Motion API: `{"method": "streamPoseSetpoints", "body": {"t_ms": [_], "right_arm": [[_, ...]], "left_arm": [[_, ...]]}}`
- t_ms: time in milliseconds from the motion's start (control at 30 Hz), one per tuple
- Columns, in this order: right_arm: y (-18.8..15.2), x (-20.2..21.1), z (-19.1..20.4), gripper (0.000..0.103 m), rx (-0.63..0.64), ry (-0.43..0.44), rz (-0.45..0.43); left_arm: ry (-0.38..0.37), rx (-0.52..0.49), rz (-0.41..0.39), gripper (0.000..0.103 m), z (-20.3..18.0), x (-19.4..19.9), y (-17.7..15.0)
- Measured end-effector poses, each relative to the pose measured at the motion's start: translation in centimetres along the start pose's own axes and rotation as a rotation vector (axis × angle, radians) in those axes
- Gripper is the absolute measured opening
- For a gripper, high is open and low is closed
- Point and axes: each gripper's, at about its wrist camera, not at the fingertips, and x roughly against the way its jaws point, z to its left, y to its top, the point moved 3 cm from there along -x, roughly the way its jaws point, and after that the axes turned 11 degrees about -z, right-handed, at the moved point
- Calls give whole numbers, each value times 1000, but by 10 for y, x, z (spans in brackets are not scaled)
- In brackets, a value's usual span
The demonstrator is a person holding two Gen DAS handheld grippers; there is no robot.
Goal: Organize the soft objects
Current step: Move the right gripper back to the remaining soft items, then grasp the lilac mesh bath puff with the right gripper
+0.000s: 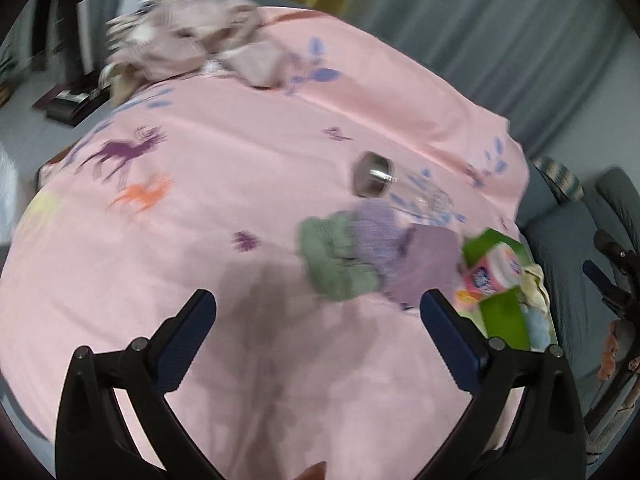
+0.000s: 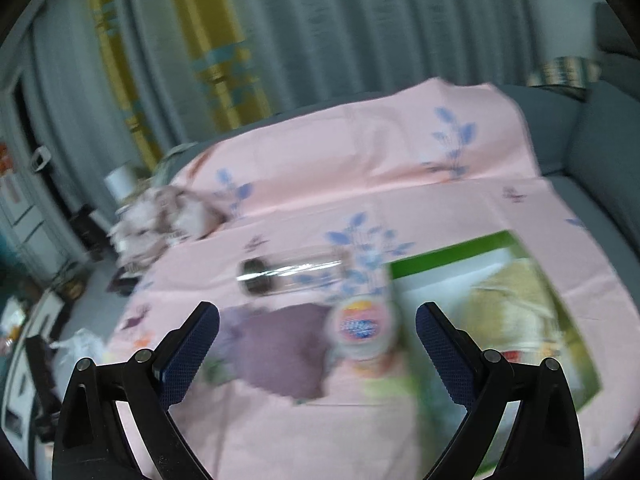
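Note:
A green cloth, a lilac knitted cloth and a purple cloth lie bunched on the pink bedsheet. The purple cloth also shows in the right wrist view. A green box holds pale soft items; it also shows in the right wrist view. My left gripper is open and empty just short of the cloths. My right gripper is open and empty above a round pink-labelled container.
A clear bottle with a dark cap lies on the sheet beyond the cloths; it also shows in the right wrist view. A crumpled pale garment lies at the bed's far corner. Grey curtains hang behind. A grey sofa stands at right.

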Motion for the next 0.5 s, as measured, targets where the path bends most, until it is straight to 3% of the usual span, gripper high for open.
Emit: {"method": "streamPoseSetpoints", "body": {"t_ms": [267, 367, 500], "right_arm": [[-40, -93, 75, 99, 37, 109, 240], [-54, -124, 95, 99, 74, 80, 290], [-75, -169, 119, 87, 109, 74, 363]], "left_arm": [[59, 59, -21, 101, 41, 11, -12], [44, 74, -8, 101, 47, 10, -15], [53, 82, -3, 101, 53, 13, -16]]}}
